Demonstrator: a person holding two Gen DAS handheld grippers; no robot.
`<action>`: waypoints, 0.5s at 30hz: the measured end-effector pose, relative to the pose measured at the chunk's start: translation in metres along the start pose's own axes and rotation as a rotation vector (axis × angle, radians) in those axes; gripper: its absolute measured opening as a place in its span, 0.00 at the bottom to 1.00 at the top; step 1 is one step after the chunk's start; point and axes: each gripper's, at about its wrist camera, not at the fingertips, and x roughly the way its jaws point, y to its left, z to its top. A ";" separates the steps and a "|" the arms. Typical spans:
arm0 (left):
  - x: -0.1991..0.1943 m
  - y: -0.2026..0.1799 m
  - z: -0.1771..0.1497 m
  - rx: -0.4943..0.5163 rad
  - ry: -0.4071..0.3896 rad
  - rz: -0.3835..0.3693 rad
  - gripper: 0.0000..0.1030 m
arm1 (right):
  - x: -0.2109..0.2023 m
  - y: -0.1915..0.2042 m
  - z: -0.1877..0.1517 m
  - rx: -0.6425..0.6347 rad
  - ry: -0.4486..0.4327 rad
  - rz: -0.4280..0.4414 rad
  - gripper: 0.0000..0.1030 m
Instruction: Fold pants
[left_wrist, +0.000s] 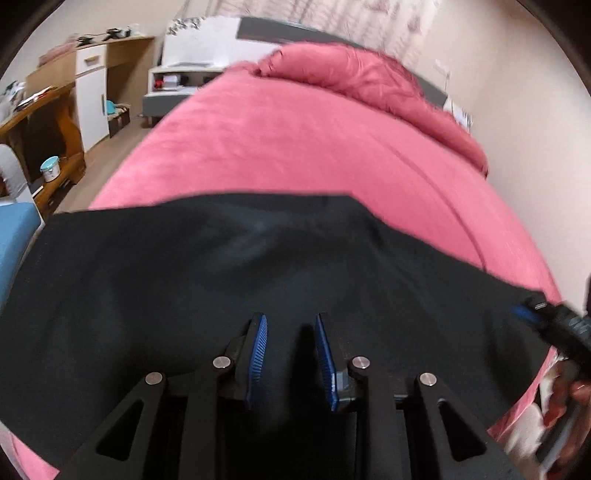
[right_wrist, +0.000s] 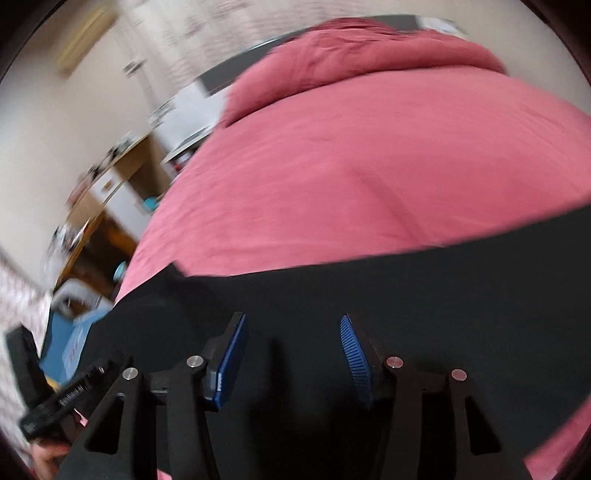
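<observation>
Black pants (left_wrist: 221, 266) lie flat across the near part of a pink bed (left_wrist: 295, 140); they also show in the right wrist view (right_wrist: 424, 295). My left gripper (left_wrist: 290, 321) hovers over the pants with its blue-padded jaws open and nothing between them. My right gripper (right_wrist: 291, 321) is also over the pants, jaws wide open and empty. The right gripper shows at the right edge of the left wrist view (left_wrist: 532, 314), and the left gripper's body at the lower left of the right wrist view (right_wrist: 74, 398).
A bunched pink duvet (left_wrist: 369, 77) lies at the head of the bed. A wooden desk and white cabinet (left_wrist: 88, 92) stand along the left wall, with a white nightstand (left_wrist: 177, 81) beyond. A blue item (left_wrist: 14, 229) sits at the left edge.
</observation>
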 end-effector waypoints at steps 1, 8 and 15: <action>0.004 0.000 -0.001 -0.001 0.014 0.013 0.27 | -0.010 -0.015 0.001 0.032 -0.012 -0.014 0.51; 0.010 -0.005 -0.006 -0.009 0.013 0.045 0.27 | -0.085 -0.134 -0.005 0.269 -0.151 -0.163 0.58; 0.004 -0.016 -0.015 0.015 0.009 0.087 0.29 | -0.119 -0.236 -0.020 0.505 -0.236 -0.211 0.59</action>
